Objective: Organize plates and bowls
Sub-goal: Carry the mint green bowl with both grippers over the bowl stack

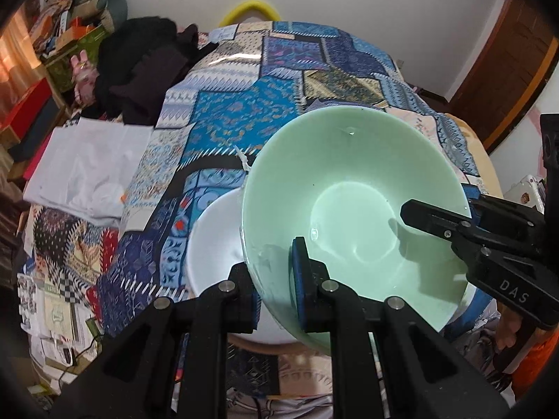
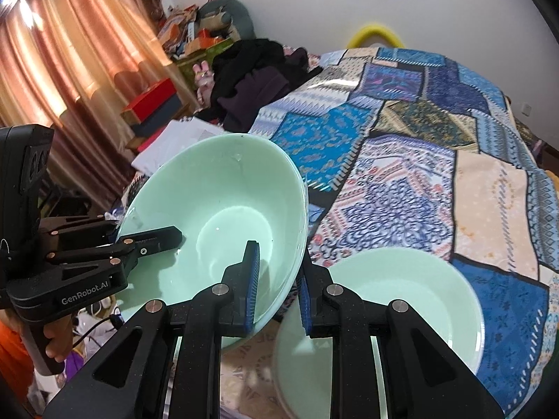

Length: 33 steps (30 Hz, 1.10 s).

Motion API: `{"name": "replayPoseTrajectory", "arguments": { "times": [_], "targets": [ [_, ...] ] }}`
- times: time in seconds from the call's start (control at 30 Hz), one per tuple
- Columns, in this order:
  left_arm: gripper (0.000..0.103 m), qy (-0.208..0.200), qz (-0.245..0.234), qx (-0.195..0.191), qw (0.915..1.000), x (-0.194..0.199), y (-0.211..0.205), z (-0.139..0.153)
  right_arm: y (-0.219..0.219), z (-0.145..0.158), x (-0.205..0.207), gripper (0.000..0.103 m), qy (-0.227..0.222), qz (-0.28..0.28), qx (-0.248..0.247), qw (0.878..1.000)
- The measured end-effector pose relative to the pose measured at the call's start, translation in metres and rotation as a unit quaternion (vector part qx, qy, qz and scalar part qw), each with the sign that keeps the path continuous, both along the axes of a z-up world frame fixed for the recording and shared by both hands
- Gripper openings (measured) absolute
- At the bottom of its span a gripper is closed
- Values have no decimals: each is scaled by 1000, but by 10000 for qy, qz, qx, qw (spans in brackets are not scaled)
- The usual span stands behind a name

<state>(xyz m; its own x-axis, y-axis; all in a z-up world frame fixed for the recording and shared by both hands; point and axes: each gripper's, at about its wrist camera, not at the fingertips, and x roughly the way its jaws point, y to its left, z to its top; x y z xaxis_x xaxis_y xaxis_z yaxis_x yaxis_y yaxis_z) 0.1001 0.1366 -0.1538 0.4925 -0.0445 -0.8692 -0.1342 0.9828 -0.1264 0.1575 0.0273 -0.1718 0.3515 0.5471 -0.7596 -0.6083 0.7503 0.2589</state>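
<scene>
A patchwork cloth (image 2: pixel 401 160) in blues and creams covers the whole table and serves as the landmark. At the cloth's far left edge lies a heap of dark clothing (image 2: pixel 258 70), and beside that heap, nearer the camera in the left wrist view, a pile of white papers (image 1: pixel 87 167). Above the cloth's near edge a large mint-green bowl (image 1: pixel 349 209) is held tilted, clear of the surface. A paler green bowl (image 2: pixel 401 310) sits on the cloth just beside and partly beneath it. The left gripper (image 1: pixel 276 279) pinches one side of the large bowl's rim, one blue pad inside the wall and the other outside. The right gripper (image 2: pixel 279 289) pinches the opposite side of the rim the same way, its fingers (image 2: pixel 252 279) pressed against the wall.
</scene>
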Motion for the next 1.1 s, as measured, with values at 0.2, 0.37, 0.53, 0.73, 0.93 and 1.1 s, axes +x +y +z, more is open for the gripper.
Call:
{"name": "replayPoseTrajectory", "arguments": {
  "times": [0.2, 0.37, 0.53, 0.73, 0.93, 1.1],
  "targets": [
    [15, 102, 180, -97, 9997, -8, 19, -13, 19, -9, -4, 19, 123, 193, -106, 9997],
    [15, 209, 273, -176, 9993, -12, 30, -24, 31, -18, -4, 19, 250, 298, -189, 9991],
    [15, 294, 319, -248, 9987, -13, 36, -33, 38, -27, -2, 19, 406, 343, -221, 9983],
    [15, 372, 372, -329, 9981, -11, 45, -43, 44, -39, 1, 18, 574, 363, -289, 9973],
    [15, 379, 333, -223, 9985, -6, 44, -46, 42, -44, 7, 18, 684, 331, -245, 9968],
    [15, 397, 308, -73, 9987, -2, 42, -49, 40, -42, 7, 20, 643, 304, -240, 9972]
  ]
}}
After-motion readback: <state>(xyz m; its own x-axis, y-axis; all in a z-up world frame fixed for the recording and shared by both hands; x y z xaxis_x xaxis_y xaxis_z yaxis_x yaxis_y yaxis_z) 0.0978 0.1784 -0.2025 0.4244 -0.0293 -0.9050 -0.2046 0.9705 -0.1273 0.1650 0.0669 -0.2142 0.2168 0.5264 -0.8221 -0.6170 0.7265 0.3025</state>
